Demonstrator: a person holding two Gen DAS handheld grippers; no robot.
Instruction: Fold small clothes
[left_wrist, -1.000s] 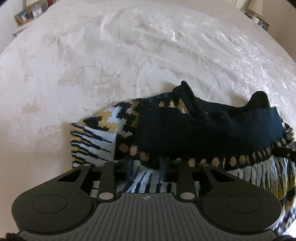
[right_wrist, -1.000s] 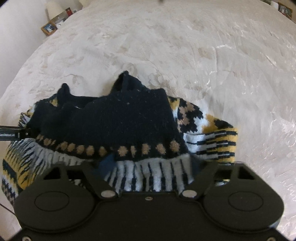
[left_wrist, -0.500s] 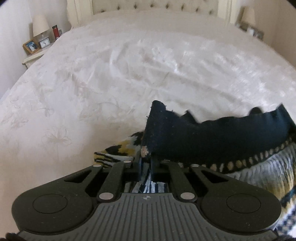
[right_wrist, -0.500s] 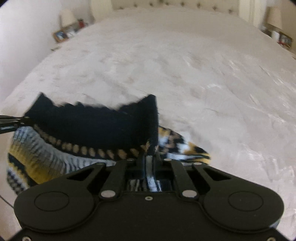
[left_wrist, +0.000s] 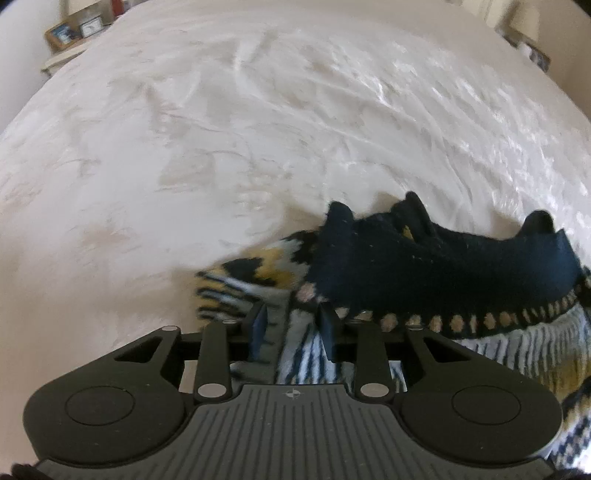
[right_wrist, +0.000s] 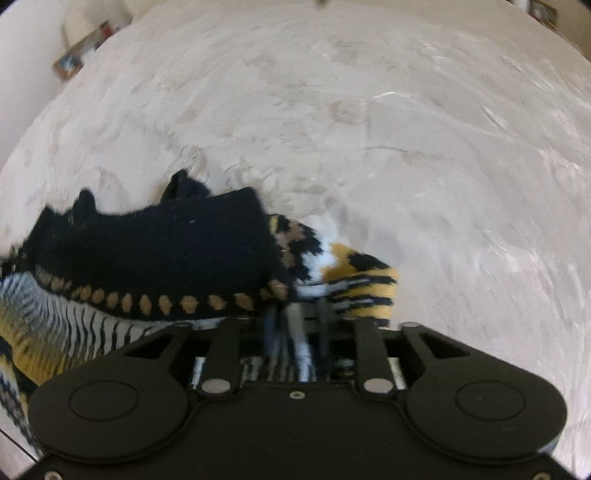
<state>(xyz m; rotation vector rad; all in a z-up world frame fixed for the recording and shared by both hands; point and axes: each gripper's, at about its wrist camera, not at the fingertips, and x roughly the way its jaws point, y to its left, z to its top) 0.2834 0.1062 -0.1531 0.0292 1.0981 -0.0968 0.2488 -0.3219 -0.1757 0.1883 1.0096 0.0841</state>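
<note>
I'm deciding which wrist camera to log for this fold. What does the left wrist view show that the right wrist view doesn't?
Only the left wrist view shows the left gripper, its fingers apart around the sweater's left end, and two framed pictures sharply at the bed's far left.

Only the right wrist view shows the right gripper, fingers close on the striped knit, and the sweater's yellow-striped right end.

Both show the patterned sweater with its navy band and the white bedspread.

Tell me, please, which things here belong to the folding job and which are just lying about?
Job: sweater, left gripper, right gripper, bed.
Lying about: photo frames and lamp on the bedside tables.
</note>
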